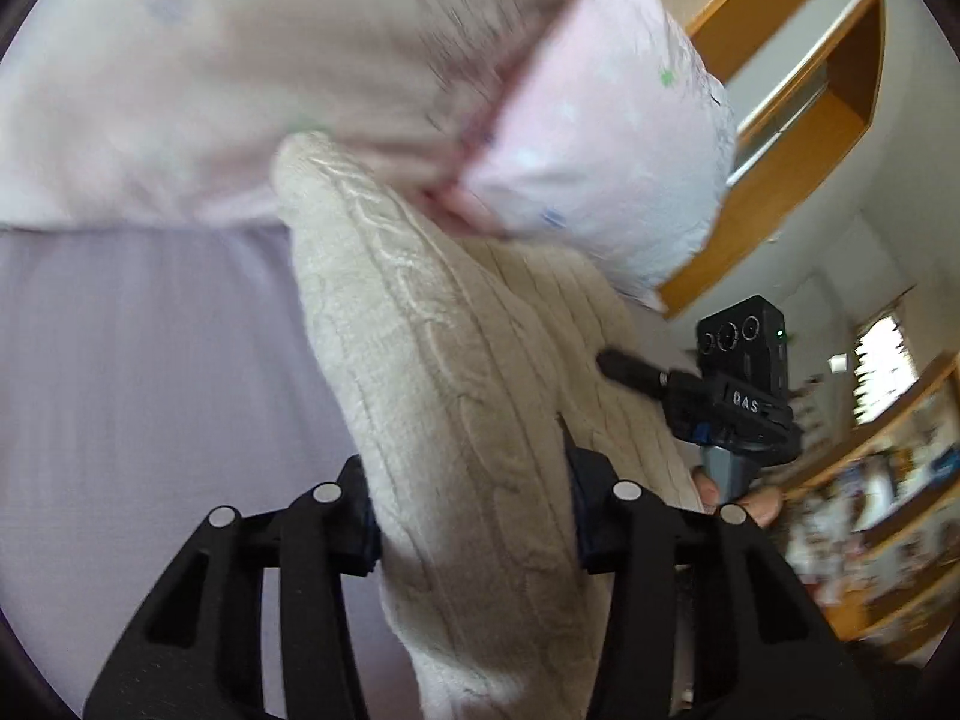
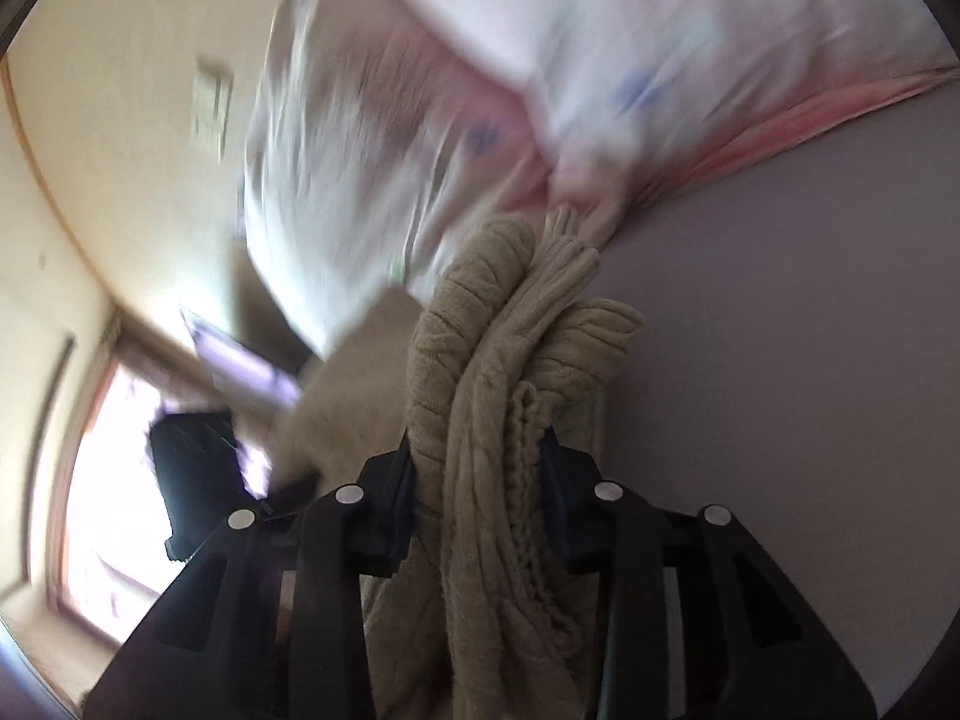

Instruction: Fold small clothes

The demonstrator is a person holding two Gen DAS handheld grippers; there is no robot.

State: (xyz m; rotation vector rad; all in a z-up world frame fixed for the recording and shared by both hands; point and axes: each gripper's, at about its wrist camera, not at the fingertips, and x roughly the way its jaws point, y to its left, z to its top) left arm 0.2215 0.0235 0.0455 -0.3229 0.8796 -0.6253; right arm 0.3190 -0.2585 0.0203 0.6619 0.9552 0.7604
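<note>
A cream cable-knit garment (image 1: 456, 396) is held up in the air between both grippers. My left gripper (image 1: 471, 516) is shut on one part of it, the knit passing between the two black fingers. My right gripper (image 2: 480, 504) is shut on another bunched, twisted part of the same knit (image 2: 498, 372). The right gripper's black body (image 1: 738, 378) shows in the left wrist view, beyond the garment at right. A pale pink cloth with small printed dots (image 1: 336, 60) hangs above the knit and touches its top; it also shows, blurred, in the right wrist view (image 2: 600, 48).
A pale lilac flat surface (image 1: 150, 372) lies behind the garment; it also shows in the right wrist view (image 2: 780, 330). Wooden shelving (image 1: 804, 120) and cluttered shelves (image 1: 870, 510) stand at right. A bright window (image 2: 114, 510) and cream wall (image 2: 120, 150) fill the right wrist view's left side.
</note>
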